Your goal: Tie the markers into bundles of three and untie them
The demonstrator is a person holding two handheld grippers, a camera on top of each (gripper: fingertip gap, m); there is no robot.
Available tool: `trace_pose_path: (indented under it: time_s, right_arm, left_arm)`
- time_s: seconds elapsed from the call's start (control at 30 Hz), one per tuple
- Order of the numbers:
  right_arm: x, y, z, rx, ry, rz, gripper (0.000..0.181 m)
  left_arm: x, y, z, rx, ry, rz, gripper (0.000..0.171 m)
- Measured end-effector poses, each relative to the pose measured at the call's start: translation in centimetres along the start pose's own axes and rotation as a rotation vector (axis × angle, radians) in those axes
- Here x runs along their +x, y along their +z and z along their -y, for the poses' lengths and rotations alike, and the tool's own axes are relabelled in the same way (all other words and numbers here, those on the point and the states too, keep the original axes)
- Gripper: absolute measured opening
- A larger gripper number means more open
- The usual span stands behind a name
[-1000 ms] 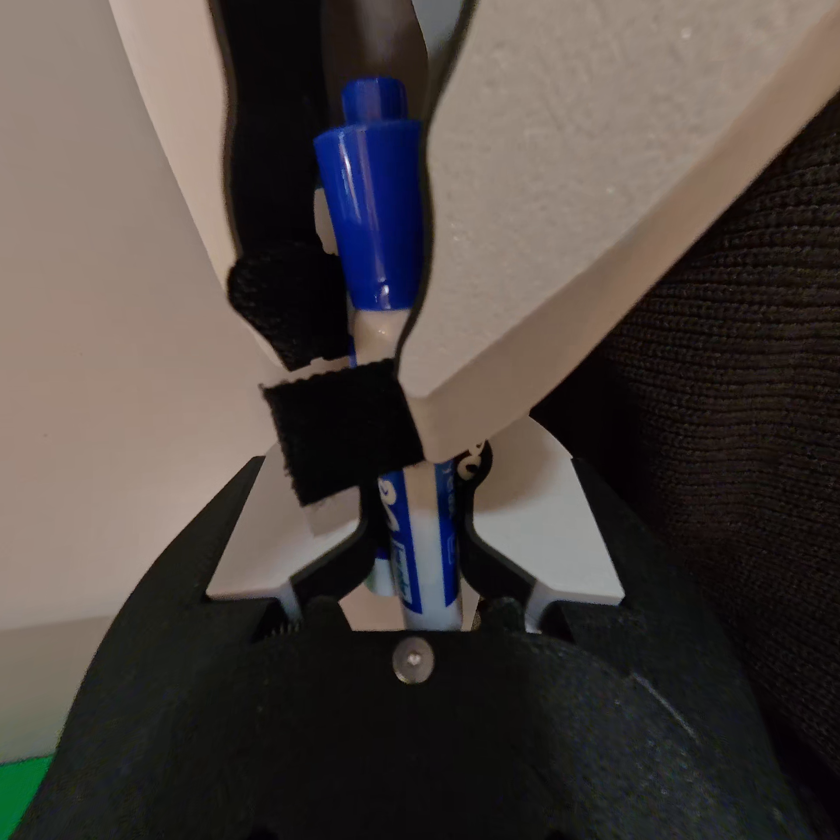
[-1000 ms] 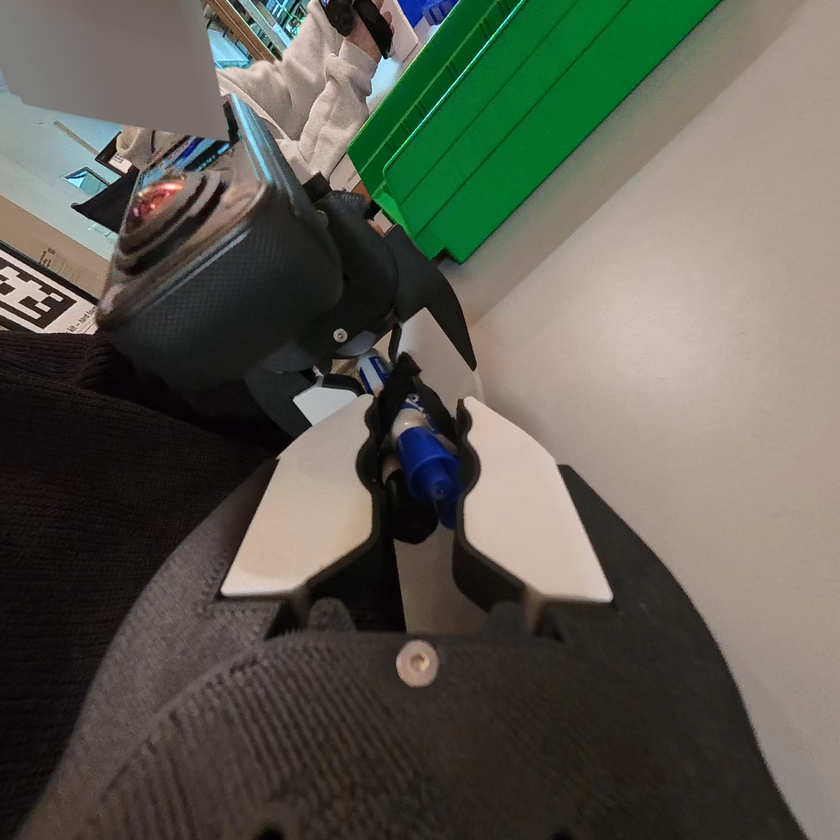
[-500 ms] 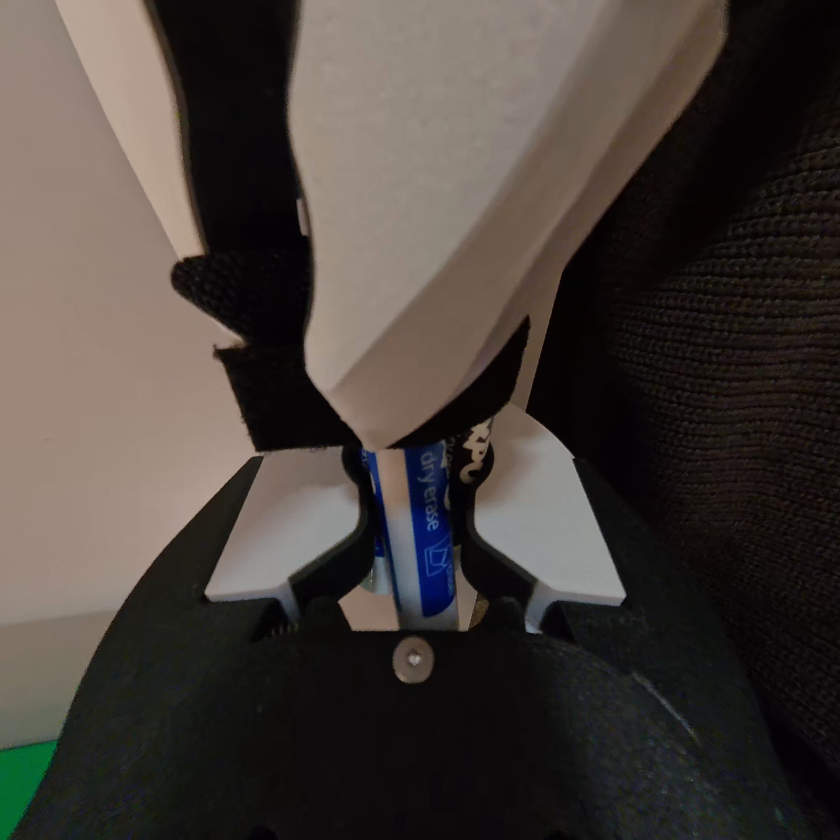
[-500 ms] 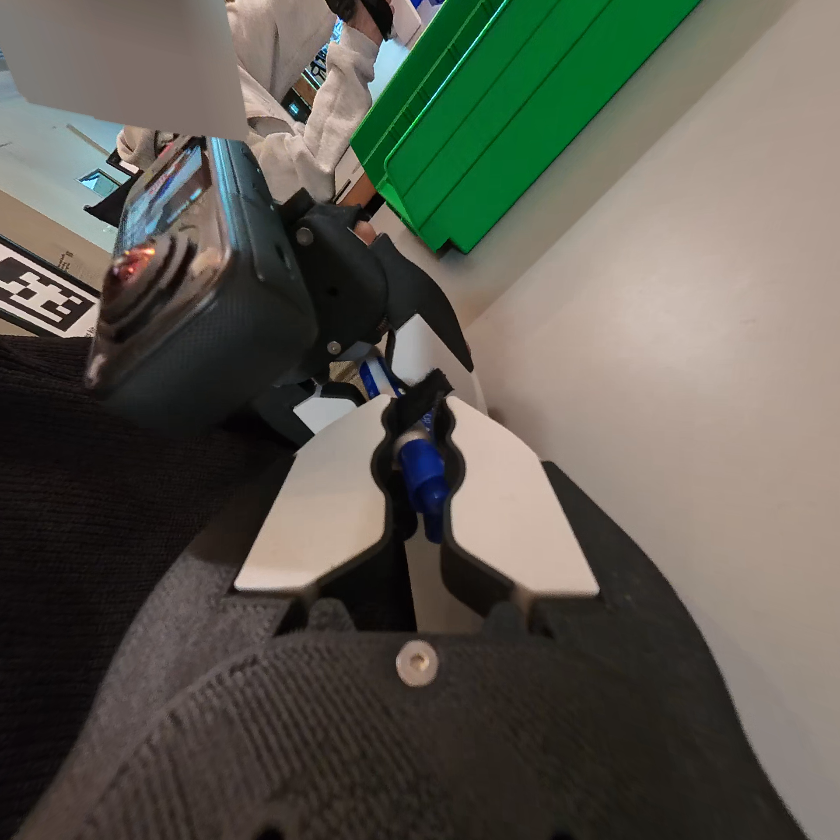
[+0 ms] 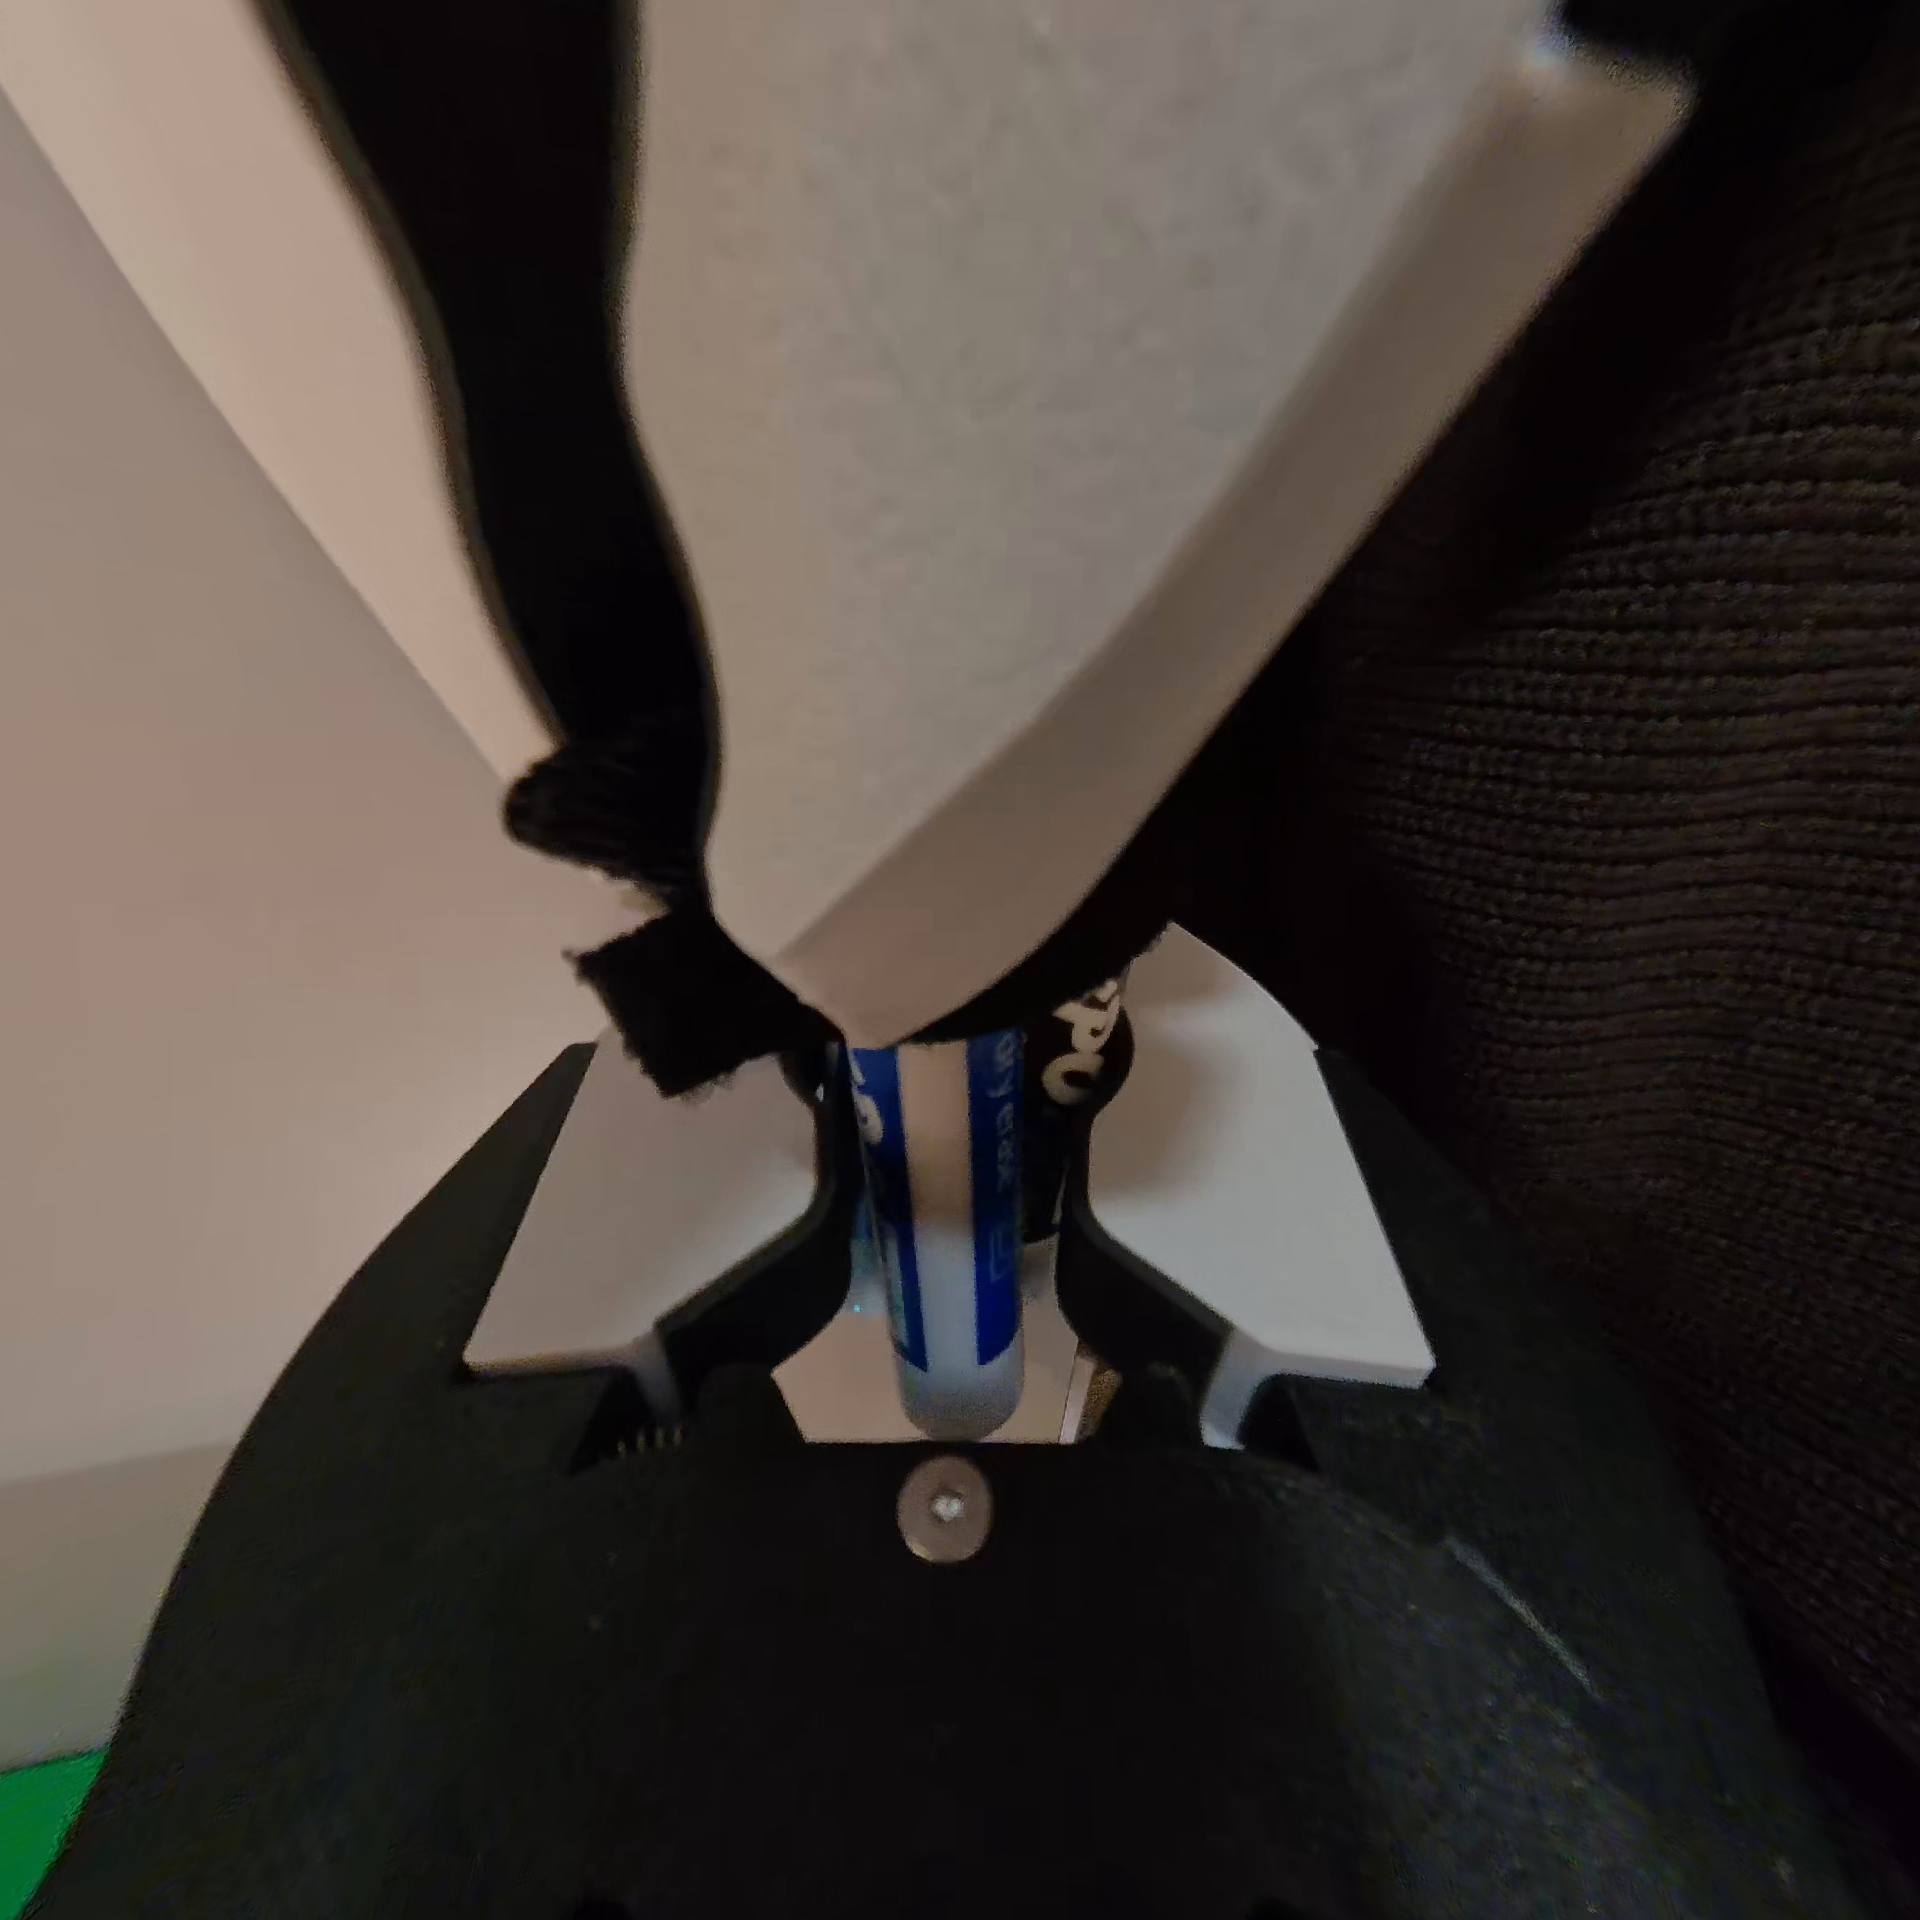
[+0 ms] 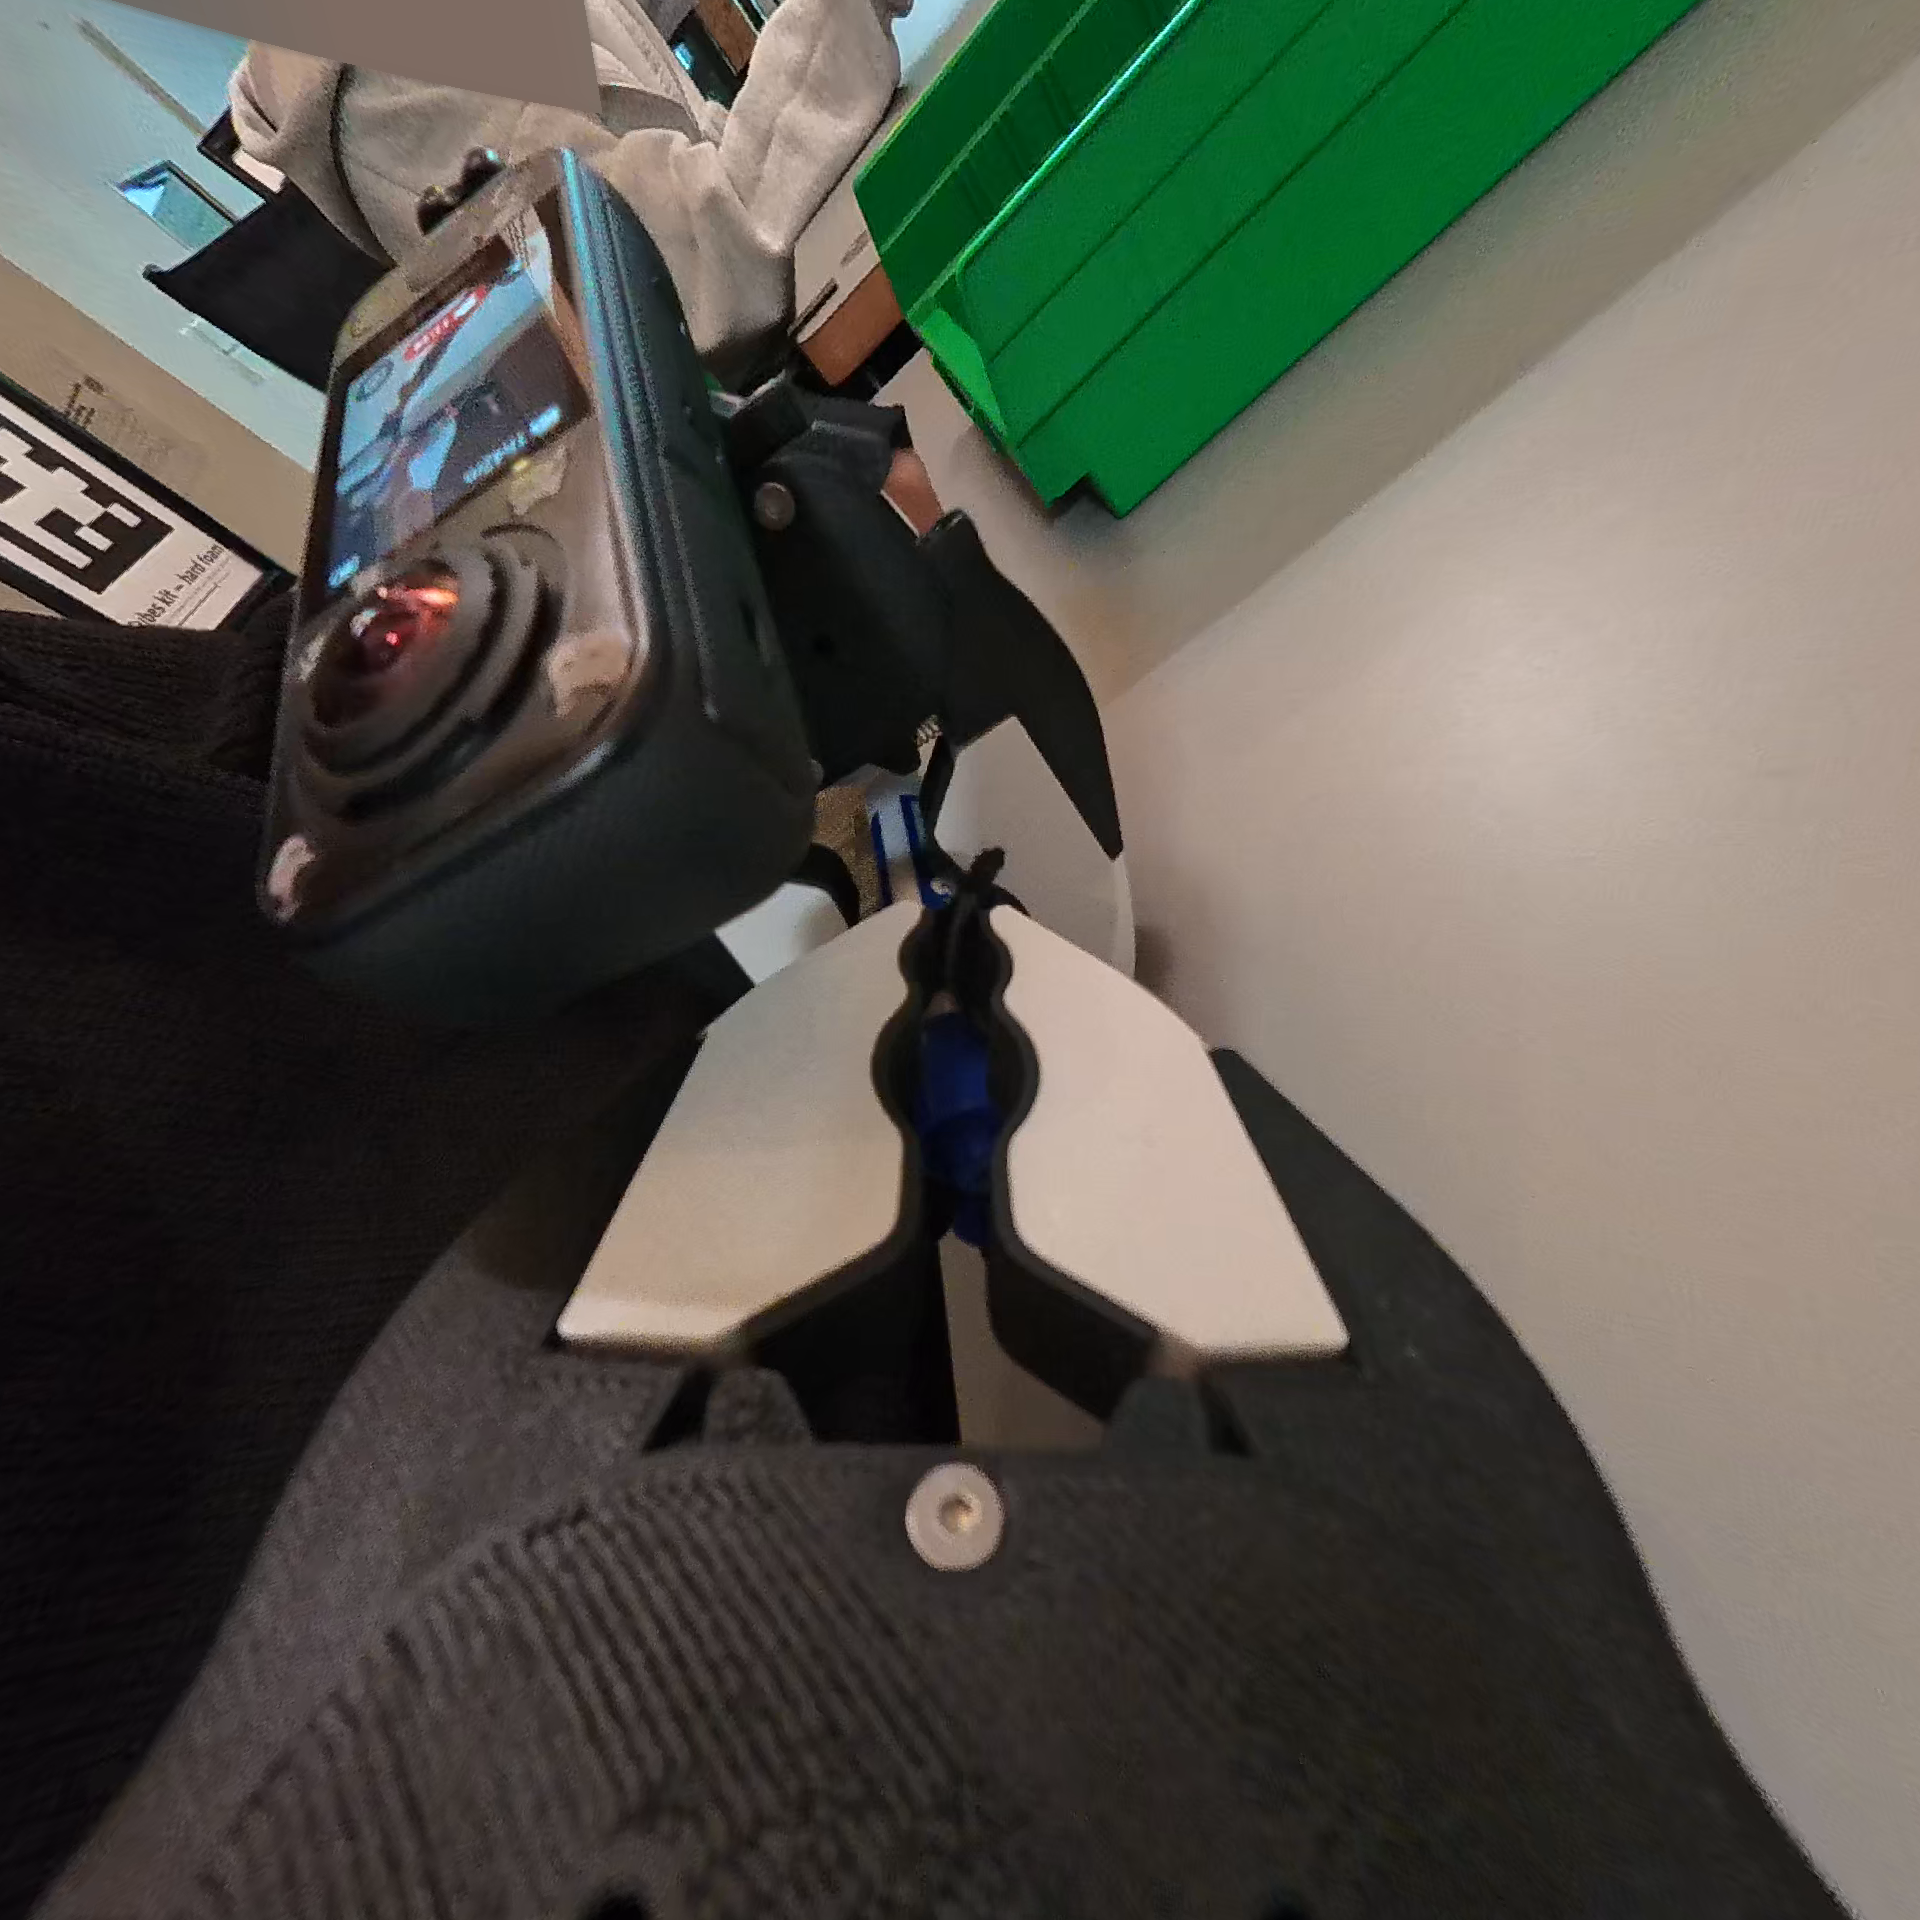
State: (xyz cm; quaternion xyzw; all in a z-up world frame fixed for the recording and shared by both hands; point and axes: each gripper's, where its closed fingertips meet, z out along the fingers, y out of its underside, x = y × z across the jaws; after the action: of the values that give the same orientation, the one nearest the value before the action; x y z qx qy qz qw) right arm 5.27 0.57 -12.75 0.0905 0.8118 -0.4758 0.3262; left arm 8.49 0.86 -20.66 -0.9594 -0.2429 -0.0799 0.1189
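Pale tabletop (image 6: pixel 1558 831), green bins (image 6: pixel 1195 239) behind.

Green bins (image 6: pixel 1278 239) stand on a pale table (image 6: pixel 1558 831), near a black-and-white marker card (image 6: pixel 73 509), seemingly framed.

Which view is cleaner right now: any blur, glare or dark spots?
Left wrist view: dim and warm, other tool's white finger fills the top, soft from closeness; marker slightly smeared. Right wrist view: brighter, mild glare on the table, blue cap in shadow, edges fisheye-bent.

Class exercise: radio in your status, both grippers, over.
Left gripper shut on marker barrel. Right gripper shut on its blue cap. Nothing in the way.
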Motion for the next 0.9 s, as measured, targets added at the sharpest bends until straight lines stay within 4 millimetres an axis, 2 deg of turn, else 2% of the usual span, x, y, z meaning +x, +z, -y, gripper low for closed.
trace_pose_path:
  time_s: [0.1, 0.17, 0.23, 0.33, 0.53, 0.63, 0.8, 0.9]
  right_arm:
    - [0.8, -0.2, 0.5, 0.060, -0.024, -0.074, 0.013]
    - [1.2, -0.5, 0.6, 0.059, -0.040, -0.111, 0.033]
    - [1.4, -0.9, 1.0, 0.081, -0.030, -0.111, 0.040]
    - [2.1, -1.7, 1.5, 0.123, 0.014, -0.116, 0.044]
    - [4.3, -2.9, 1.4, 0.136, 0.039, -0.209, 0.045]
    - [4.3, -2.7, 0.8, 0.088, -0.032, -0.243, 0.046]
    - [4.4, -1.9, -0.7, -0.047, -0.298, -0.353, 0.048]
    - [4.4, -0.9, -1.5, -0.104, -0.379, -0.388, 0.049]
  left_arm:
    - [-0.5, -0.3, 0.1, 0.015, -0.022, 0.016, 0.047]
    - [-0.8, -0.5, 0.1, 0.026, -0.037, 0.025, 0.047]
    - [-1.1, -0.7, -0.2, 0.020, -0.044, 0.040, 0.047]
    - [-2.0, -1.1, -0.1, 0.037, -0.065, 0.083, 0.024]
    - [-2.7, -0.9, -0.4, 0.052, -0.102, 0.077, 0.022]
    - [-2.9, -0.7, -0.5, 0.054, -0.113, 0.077, 0.023]
    - [-3.0, -0.7, -0.5, 0.052, -0.114, 0.081, 0.023]
    - [-3.0, -0.6, -0.5, 0.047, -0.116, 0.084, 0.023]
